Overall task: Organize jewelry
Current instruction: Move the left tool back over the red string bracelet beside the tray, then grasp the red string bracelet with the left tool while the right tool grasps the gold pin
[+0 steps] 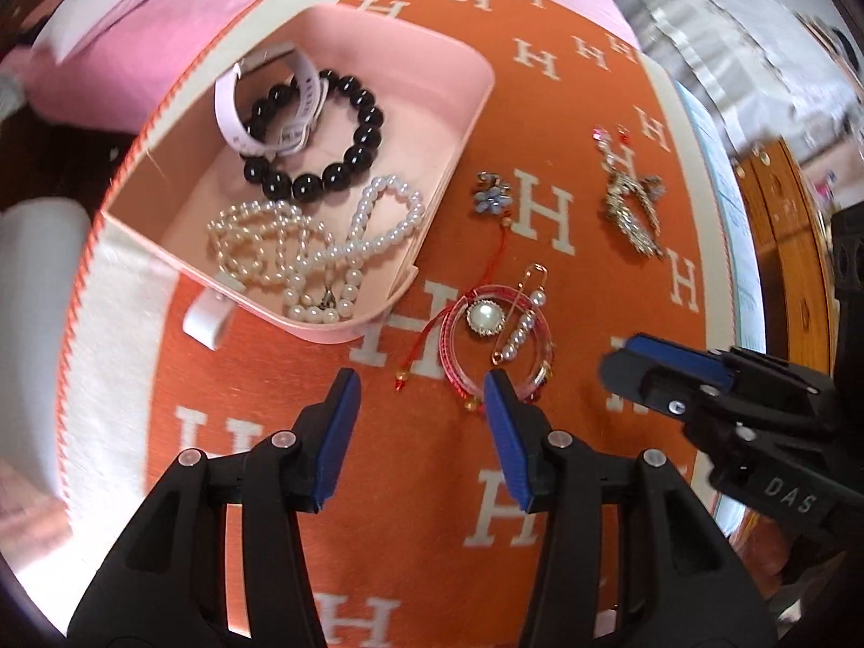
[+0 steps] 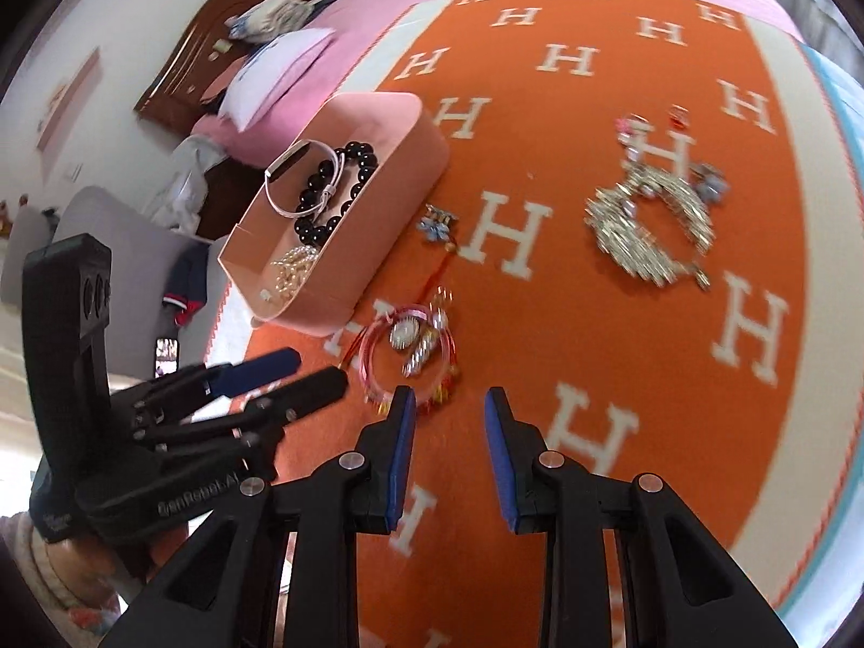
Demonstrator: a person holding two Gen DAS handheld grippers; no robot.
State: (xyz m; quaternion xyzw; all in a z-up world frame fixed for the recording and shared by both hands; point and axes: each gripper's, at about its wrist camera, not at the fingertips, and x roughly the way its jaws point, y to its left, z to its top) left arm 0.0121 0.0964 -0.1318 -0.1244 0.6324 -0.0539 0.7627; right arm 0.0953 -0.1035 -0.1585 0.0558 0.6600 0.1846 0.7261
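Orange blanket [image 1: 594, 291] patterned with white H letters is filling the left wrist view, and a pink box [image 1: 464, 124] is sitting on it. Inside the box are lying a pale watch [image 1: 232, 113], a black bead bracelet [image 1: 345, 162] and a heap of pearl strands [image 1: 302, 248]. Just right of the box a blue flower earring [image 1: 490, 194] is lying loose, with a rhinestone piece [image 1: 632, 210] further right. Nearer, a pink bangle [image 1: 453, 356] is ringing a pearl brooch [image 1: 484, 317] and a pearl safety pin [image 1: 518, 324]. The left gripper [image 1: 421, 394] is hovering wide open and empty beside the bangle.

Turning to the right wrist view, the right gripper [image 2: 450, 405] is hovering parted and empty just short of the bangle [image 2: 372, 372]. The box [image 2: 378, 248] is sitting left of centre.
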